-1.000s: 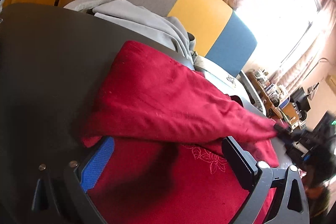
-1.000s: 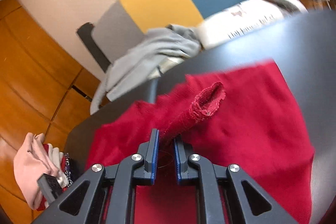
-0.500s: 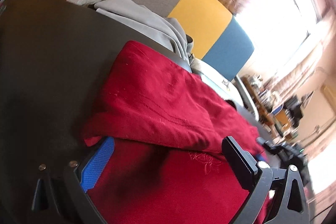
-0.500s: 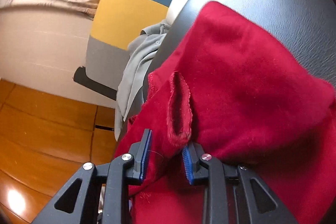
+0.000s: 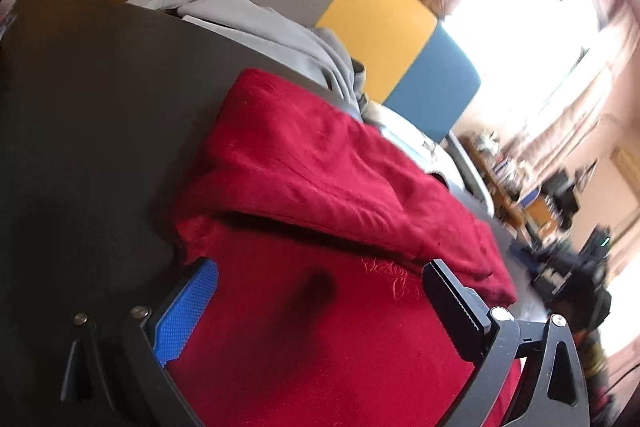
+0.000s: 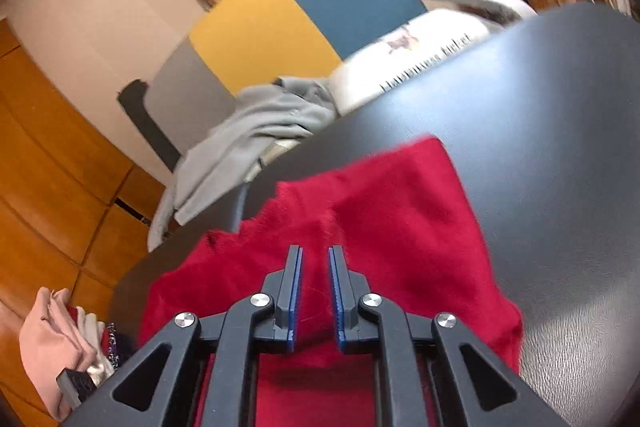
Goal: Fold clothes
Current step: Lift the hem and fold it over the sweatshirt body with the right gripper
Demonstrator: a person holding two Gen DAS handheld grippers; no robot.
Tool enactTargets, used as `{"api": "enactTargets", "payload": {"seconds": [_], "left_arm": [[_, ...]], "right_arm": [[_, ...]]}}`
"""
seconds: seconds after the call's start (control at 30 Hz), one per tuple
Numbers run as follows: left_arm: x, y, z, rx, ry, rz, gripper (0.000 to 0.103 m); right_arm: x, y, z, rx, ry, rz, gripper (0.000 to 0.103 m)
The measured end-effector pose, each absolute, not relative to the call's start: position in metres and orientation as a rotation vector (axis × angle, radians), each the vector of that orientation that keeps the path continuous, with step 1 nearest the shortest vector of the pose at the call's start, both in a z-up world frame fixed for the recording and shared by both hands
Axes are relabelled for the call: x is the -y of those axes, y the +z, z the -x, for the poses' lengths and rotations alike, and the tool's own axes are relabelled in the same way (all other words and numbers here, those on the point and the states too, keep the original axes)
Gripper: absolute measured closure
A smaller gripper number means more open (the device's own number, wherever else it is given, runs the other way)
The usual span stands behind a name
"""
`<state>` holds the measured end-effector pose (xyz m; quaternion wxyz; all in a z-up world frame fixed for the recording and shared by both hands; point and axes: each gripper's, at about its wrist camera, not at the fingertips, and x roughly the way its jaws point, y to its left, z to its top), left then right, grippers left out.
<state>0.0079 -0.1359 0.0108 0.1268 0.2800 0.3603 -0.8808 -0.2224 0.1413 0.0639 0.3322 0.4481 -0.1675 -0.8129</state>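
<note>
The red garment (image 5: 328,187) lies partly folded on the dark tabletop (image 5: 100,115); the left tool (image 5: 320,307) hangs wide open over it, gripping nothing; the right tool (image 6: 316,259) is closing, its jaws near together with red cloth between them (grip unclear); grey clothes (image 6: 248,131) drape a chair (image 6: 280,27) beyond.

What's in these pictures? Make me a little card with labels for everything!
table: dark, holds the red garment
red garment: lies on the table, top layer folded over
left gripper: open wide, over the red garment
right gripper: jaws closing, almost together; red garment shows in the gap, whether it is pinched is unclear
grey garment: draped on the chair
chair: behind the table, back is grey, yellow and blue
</note>
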Motion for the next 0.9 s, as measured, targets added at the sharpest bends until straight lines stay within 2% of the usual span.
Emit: {"api": "enactTargets", "payload": {"seconds": [0.07, 0.17, 0.27, 0.57, 0.67, 0.9], "left_arm": [[0.139, 0.012, -0.013, -1.066, -2.556, -0.802, 0.0], [0.141, 0.014, -0.02, -1.081, -2.561, -0.79, 0.0], [0.142, 0.015, -0.024, -1.066, -2.57, -0.784, 0.0], [0.132, 0.01, -0.021, -0.987, -2.588, -0.823, 0.0], [0.133, 0.008, -0.024, -0.999, -2.591, -0.813, 0.0], [0.134, 0.006, -0.025, -1.021, -2.599, -0.8, 0.0]], "right_arm": [[-0.15, 0.05, 0.223, 0.484, -2.116, -1.215, 0.091], [-0.162, 0.029, 0.227, 0.706, -1.958, -1.278, 0.087], [-0.172, 0.018, 0.219, 0.889, -1.785, -1.274, 0.077], [-0.157, -0.002, 0.212, 0.979, -1.708, -1.418, 0.074], [-0.156, -0.008, 0.211, 1.021, -1.715, -1.445, 0.075], [-0.14, -0.008, 0.213, 1.084, -1.743, -1.425, 0.072]]}}
